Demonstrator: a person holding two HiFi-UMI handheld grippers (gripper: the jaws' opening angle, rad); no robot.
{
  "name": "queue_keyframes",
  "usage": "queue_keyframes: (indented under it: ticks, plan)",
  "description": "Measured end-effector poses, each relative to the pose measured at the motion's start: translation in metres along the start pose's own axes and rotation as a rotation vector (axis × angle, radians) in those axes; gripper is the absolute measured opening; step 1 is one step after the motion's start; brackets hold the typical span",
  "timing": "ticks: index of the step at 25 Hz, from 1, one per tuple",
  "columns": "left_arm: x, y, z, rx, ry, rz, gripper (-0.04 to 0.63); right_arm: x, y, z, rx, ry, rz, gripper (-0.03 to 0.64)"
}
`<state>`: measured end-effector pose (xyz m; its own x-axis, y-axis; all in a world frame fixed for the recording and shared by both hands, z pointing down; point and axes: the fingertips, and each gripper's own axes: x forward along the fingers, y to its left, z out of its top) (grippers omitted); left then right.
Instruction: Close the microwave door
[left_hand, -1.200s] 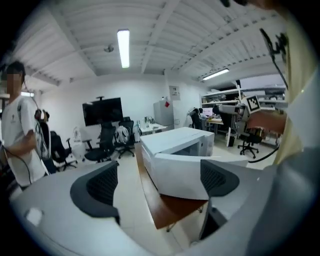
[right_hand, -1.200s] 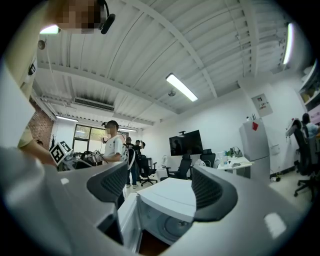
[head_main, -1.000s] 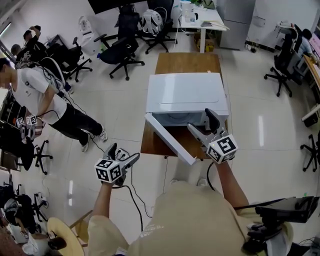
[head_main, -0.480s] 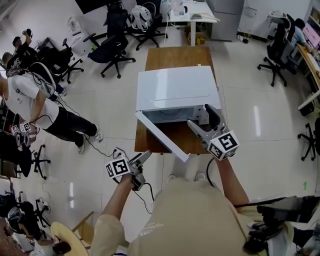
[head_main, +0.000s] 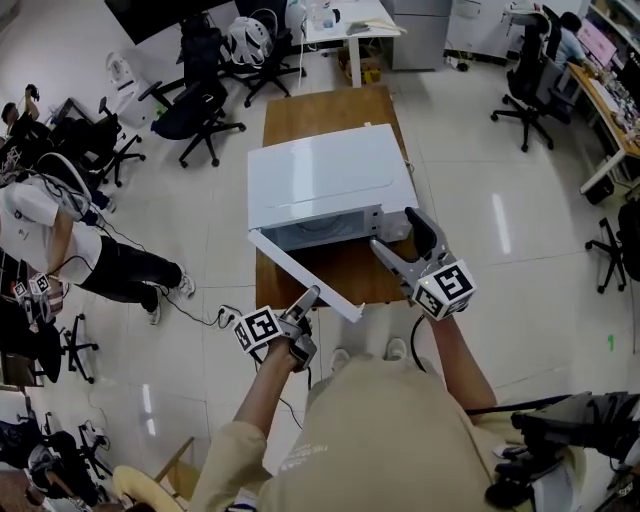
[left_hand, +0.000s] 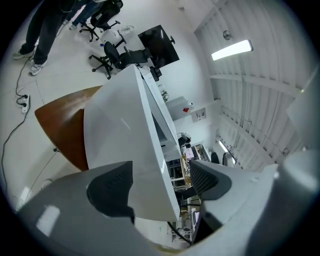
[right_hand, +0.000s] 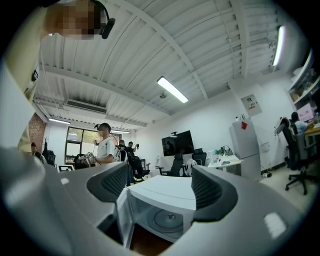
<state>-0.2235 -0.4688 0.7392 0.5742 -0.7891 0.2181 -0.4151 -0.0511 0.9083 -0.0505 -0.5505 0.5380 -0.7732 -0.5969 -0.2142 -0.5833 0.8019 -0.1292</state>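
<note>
A white microwave (head_main: 330, 180) stands on a brown table (head_main: 330, 105); its door (head_main: 300, 275) is swung open toward me, out past the table's front edge. My left gripper (head_main: 310, 300) is at the door's free end. In the left gripper view the door (left_hand: 135, 130) passes between the jaws of the left gripper (left_hand: 162, 182), which are closing; a gap still shows at the right pad. My right gripper (head_main: 400, 232) hovers open in front of the cavity with nothing in it. The right gripper view shows the microwave (right_hand: 165, 200) and its turntable beyond the open right gripper (right_hand: 157, 186).
A cable with a power strip (head_main: 225, 318) lies on the floor left of the table. Office chairs (head_main: 200, 110) crowd the back left, and a person (head_main: 60, 220) stands at the far left. A white desk (head_main: 345, 25) is behind the table; another chair (head_main: 525, 85) is at the right.
My left gripper has moved right and forward to the door's free end, rolled over, and its jaws have narrowed around the door edge. The right gripper has stayed in front of the microwave.
</note>
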Motion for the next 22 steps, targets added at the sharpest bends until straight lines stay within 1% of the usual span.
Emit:
queue_keyframes:
  ticks: [2, 4, 5, 6, 7, 10, 13, 14, 16, 18, 22]
  plan:
    - [0.004, 0.0, 0.002, -0.021, -0.014, 0.016, 0.328, -0.003, 0.002, 0.007, -0.007, -0.003, -0.004, 0.39]
    - [0.008, 0.005, 0.002, -0.019, -0.035, 0.063, 0.304, -0.008, -0.001, 0.011, -0.007, -0.006, -0.018, 0.39]
    - [0.012, 0.008, 0.001, -0.015, -0.046, 0.089, 0.271, -0.012, -0.004, 0.014, -0.003, -0.014, -0.026, 0.388]
    - [0.016, 0.011, 0.0, -0.014, -0.056, 0.106, 0.217, -0.015, -0.008, 0.017, 0.002, -0.025, -0.032, 0.388]
    - [0.02, 0.014, 0.0, -0.021, -0.064, 0.109, 0.209, -0.017, -0.01, 0.019, 0.008, -0.036, -0.036, 0.387]
    - [0.031, 0.018, 0.004, -0.078, -0.075, 0.107, 0.21, -0.018, -0.01, 0.024, 0.023, -0.048, -0.041, 0.35]
    - [0.048, 0.025, 0.004, -0.158, -0.075, 0.128, 0.246, -0.024, -0.013, 0.022, 0.033, -0.058, -0.055, 0.35]
    - [0.054, 0.026, 0.005, -0.173, -0.076, 0.134, 0.258, -0.027, -0.014, 0.023, 0.038, -0.067, -0.061, 0.35]
    - [0.064, 0.025, 0.01, -0.185, -0.09, 0.144, 0.264, -0.031, -0.014, 0.026, 0.039, -0.081, -0.069, 0.347]
    - [0.07, 0.021, 0.015, -0.199, -0.12, 0.15, 0.244, -0.034, -0.014, 0.03, 0.031, -0.086, -0.079, 0.346]
    - [0.088, 0.016, 0.034, -0.238, -0.169, 0.163, 0.245, -0.039, -0.025, 0.043, 0.024, -0.08, -0.122, 0.344]
